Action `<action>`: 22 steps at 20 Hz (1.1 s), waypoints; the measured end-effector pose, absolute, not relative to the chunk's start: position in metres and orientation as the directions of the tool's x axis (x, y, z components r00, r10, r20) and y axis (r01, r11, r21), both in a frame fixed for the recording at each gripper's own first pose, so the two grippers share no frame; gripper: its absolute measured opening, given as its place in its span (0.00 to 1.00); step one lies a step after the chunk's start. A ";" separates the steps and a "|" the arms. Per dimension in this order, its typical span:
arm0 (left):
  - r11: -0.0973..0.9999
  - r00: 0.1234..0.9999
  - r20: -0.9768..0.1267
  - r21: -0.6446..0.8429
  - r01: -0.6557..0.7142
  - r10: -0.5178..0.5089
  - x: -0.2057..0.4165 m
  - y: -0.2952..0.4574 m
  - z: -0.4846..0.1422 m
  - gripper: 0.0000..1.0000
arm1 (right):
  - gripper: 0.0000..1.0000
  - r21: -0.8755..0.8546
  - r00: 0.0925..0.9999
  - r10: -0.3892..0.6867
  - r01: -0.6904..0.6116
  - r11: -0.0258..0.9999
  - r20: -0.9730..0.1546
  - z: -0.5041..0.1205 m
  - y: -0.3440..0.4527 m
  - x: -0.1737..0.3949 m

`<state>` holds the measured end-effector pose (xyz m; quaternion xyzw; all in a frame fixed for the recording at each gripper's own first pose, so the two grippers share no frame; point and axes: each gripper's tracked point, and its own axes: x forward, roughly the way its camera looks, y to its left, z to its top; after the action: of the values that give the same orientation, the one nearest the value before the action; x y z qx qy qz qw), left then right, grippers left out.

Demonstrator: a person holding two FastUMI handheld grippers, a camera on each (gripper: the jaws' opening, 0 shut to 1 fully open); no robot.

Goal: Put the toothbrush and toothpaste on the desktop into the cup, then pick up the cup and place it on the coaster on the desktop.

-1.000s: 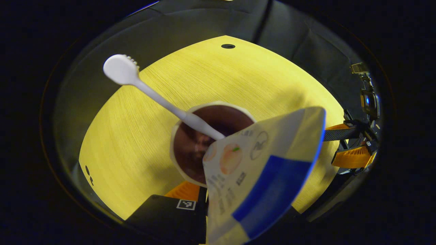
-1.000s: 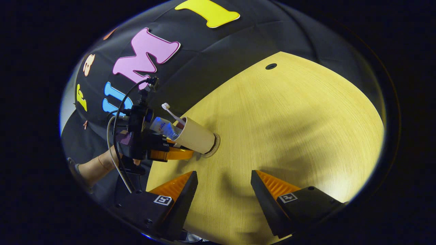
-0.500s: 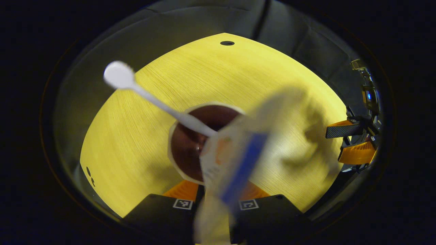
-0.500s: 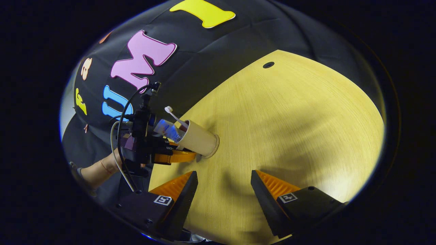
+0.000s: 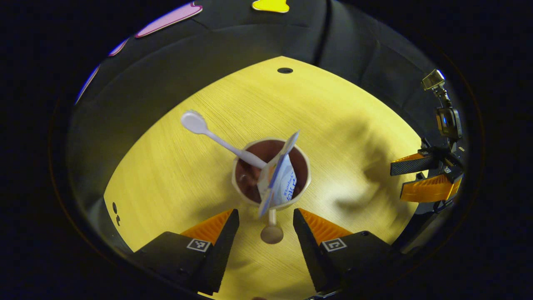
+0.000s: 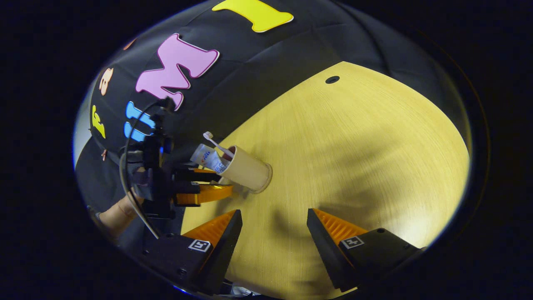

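Observation:
A beige cup stands upright on the yellow desktop. It holds a white toothbrush, head up and leaning left, and a blue-and-white toothpaste tube. My left gripper is open just short of the cup, with its fingers clear of it. In the right gripper view the cup sits on a thin round coaster, with the left gripper open beside it. My right gripper is open and empty, well away from the cup. It also shows at the desk's right side.
A small dark hole marks the desktop's far edge. A small beige round shape lies between my left fingers in front of the cup; what it is cannot be told. A person's hand holds the left gripper.
My left gripper has opened and drawn back from the cup, which now stands free and farther off. The toothpaste tube has swung round inside the cup. The right gripper has barely moved.

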<state>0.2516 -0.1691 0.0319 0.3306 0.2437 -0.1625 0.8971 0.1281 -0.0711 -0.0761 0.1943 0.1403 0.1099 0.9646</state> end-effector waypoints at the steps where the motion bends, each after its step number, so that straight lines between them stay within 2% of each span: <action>1: 0.743 0.837 -0.528 0.500 0.444 -0.145 0.242 -0.167 0.035 0.82 | 0.96 0.402 0.937 0.265 -0.157 0.902 -0.228 -0.075 -0.069 0.128; 4: 0.798 0.849 -0.494 0.427 0.424 -0.187 0.216 -0.166 0.037 0.82 | 0.96 0.411 0.932 0.269 -0.153 0.899 -0.242 -0.073 -0.060 0.121; 8: 0.860 0.831 -0.479 0.256 0.442 -0.284 0.171 -0.169 0.024 0.79 | 0.96 0.388 0.932 0.268 -0.160 0.908 -0.242 -0.067 -0.045 0.107; 12: 0.915 0.863 -0.421 0.157 0.372 -0.279 0.136 -0.151 0.021 0.78 | 0.96 0.337 0.937 0.254 -0.165 0.927 -0.240 -0.062 -0.031 0.090; 17: 0.939 0.890 -0.368 0.106 0.327 -0.269 0.105 -0.132 0.010 0.80 | 0.96 0.232 0.950 0.213 -0.160 0.960 -0.226 -0.054 -0.021 0.068; 22: 0.949 0.898 -0.351 0.067 0.307 -0.266 0.095 -0.132 -0.008 0.80 | 0.96 0.171 0.939 0.236 -0.197 0.965 -0.252 -0.050 -0.001 0.048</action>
<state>0.0945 -0.1320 -0.0084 0.0605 0.1714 -0.1475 0.9722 0.0484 -0.0010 -0.0505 0.0720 0.1362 0.1101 0.9819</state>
